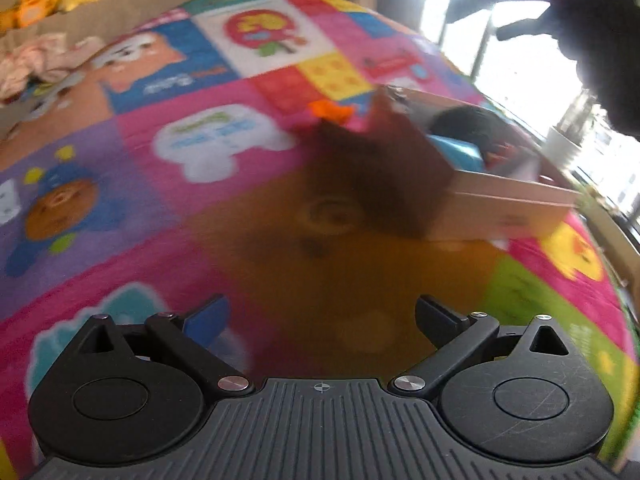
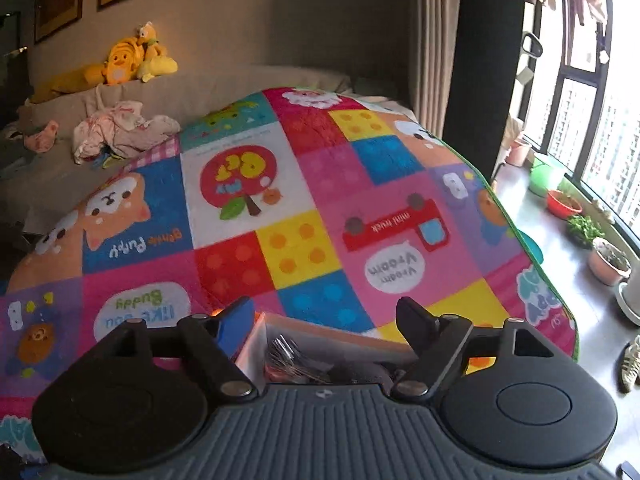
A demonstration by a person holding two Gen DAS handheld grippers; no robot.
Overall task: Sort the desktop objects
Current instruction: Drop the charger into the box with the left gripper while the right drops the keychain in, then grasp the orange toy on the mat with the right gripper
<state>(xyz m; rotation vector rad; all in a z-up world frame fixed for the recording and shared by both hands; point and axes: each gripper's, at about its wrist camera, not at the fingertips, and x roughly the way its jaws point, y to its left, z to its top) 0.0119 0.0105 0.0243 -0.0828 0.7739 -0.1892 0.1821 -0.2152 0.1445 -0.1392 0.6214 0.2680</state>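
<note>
Patchwork mat (image 2: 304,208), right tongs (image 2: 324,320) agape over box (image 2: 256,344)

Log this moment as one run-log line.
left gripper: jaws open, empty | right gripper: jaws open, empty, above cardboard box | box holds items | orange toy on mat

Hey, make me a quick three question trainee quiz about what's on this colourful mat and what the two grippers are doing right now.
1. True or false: the left gripper holds something.
2. Where does the orange toy lie: A in the cardboard box, B on the mat just beyond the box?
3. What is under the right gripper?

Key: 1 false, fingers apart, nothing between; 2 B; 3 the open box with items inside.
</note>
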